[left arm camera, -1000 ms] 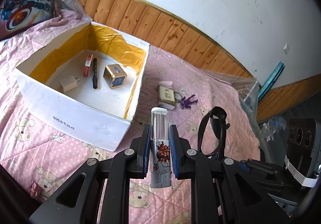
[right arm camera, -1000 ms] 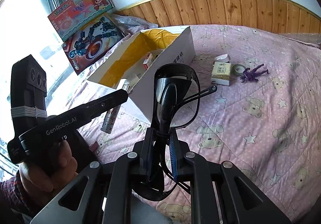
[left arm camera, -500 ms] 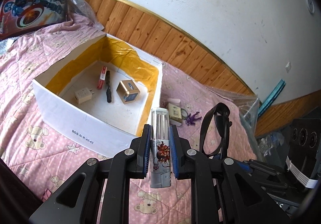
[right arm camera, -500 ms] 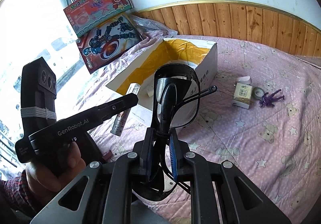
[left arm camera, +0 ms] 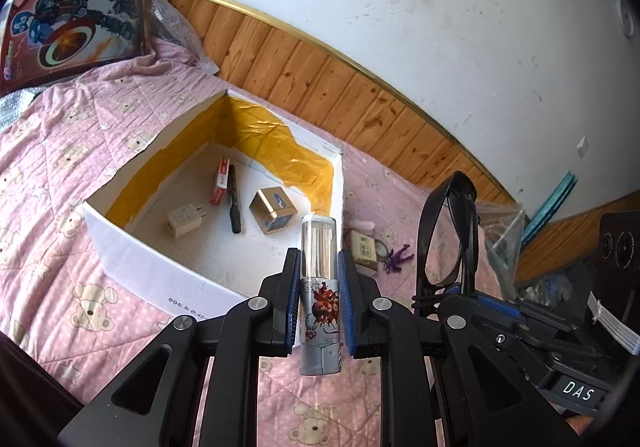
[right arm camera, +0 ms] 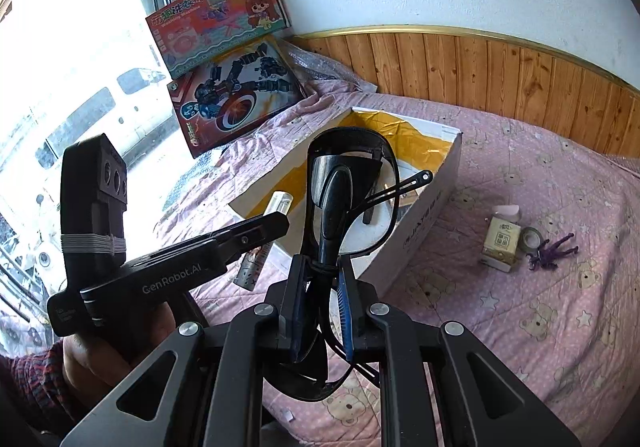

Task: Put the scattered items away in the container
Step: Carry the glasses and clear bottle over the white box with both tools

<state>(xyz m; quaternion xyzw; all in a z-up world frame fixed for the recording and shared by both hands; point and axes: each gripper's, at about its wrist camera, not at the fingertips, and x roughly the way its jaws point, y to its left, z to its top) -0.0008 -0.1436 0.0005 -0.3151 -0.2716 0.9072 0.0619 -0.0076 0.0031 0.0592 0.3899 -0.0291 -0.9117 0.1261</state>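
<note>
The left tool [left arm camera: 319,311] squeezes a tube [left arm camera: 320,287] standing straight up between its fingers. The white box [left arm camera: 136,259] lies just ahead and a bit to the left, its open top below the tube's tip. The right tool [right arm camera: 322,311] pinches black glasses [right arm camera: 348,199], with the box ahead of it too. The left tool looks nearer. A second ago the box sat lower and closer in the left view; now both tools are higher.

quilt [left arm camera: 60,135] under tongs | toy boxes [right arm camera: 224,59] far left by wall | wood panelling [left arm camera: 320,75] ahead | window [right arm camera: 60,87] left
</note>
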